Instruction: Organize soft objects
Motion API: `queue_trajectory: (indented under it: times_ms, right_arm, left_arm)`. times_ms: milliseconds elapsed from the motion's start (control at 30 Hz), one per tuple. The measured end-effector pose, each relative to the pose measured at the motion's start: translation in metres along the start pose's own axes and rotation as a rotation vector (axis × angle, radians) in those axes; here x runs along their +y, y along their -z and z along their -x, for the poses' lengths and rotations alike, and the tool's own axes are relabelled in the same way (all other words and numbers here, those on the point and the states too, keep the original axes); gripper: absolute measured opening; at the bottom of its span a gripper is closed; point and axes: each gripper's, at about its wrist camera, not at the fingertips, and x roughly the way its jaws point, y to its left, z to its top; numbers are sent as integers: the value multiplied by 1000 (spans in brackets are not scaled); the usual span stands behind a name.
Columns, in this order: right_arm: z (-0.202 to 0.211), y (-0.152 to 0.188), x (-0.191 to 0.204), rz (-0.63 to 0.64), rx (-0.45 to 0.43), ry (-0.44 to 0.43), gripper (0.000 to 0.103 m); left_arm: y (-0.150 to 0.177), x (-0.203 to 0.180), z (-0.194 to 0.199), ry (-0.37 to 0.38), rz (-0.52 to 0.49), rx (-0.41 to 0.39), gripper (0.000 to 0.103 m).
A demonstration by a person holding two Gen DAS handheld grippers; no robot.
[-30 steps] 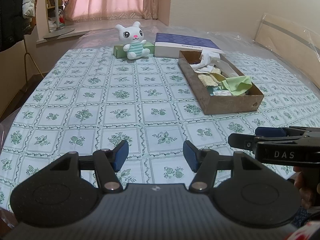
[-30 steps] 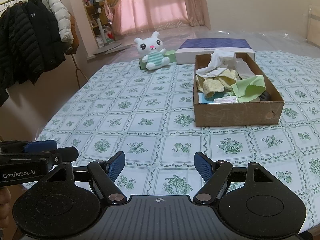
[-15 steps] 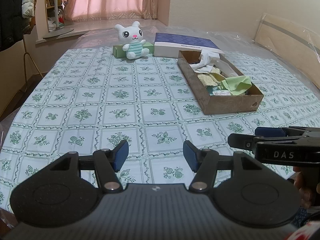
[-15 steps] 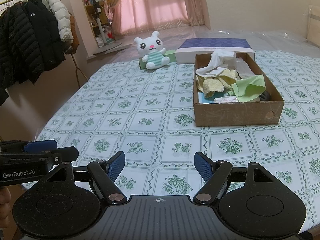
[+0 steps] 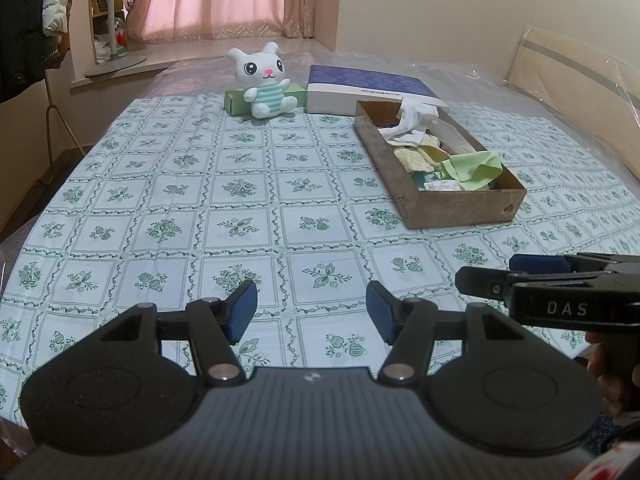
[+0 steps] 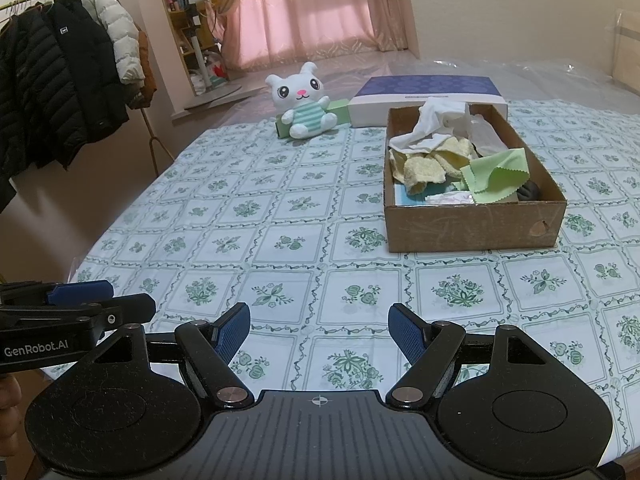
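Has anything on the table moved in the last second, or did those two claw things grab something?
Nothing visibly changed. The left gripper and right gripper hover open and empty over the near edge of the tablecloth, as before. The cardboard box of cloths and the plush bunny sit where they were.

1. 2 grippers: the left gripper (image 5: 311, 311) and the right gripper (image 6: 319, 330), each with 2 blue pads, jaws apart.
2. 1 cardboard box (image 6: 472, 224) holding cloths.
3. 1 green cloth (image 6: 500, 174), 1 white cloth (image 6: 434, 124); the yellowish cloths (image 6: 424, 166) overlap too much to count.
4. 1 plush bunny (image 6: 304, 102).
5. 1 purple box (image 6: 428, 88).
6. 1 green box (image 5: 236, 101).
7. 1 tablecloth (image 6: 280, 240).
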Motion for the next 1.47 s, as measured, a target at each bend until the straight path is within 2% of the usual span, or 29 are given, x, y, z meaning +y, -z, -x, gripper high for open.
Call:
queue_trajectory:
  times_ms: [1333,1467]
  right_arm:
    - [-8,-2,-8,-6,8,2,76]
    - [-10,-2,-7,-8,12,4,76]
  left_arm:
    - [-1,-4,-11,4,-2,6,58]
    - [-2,0,-17,4,8,23,62]
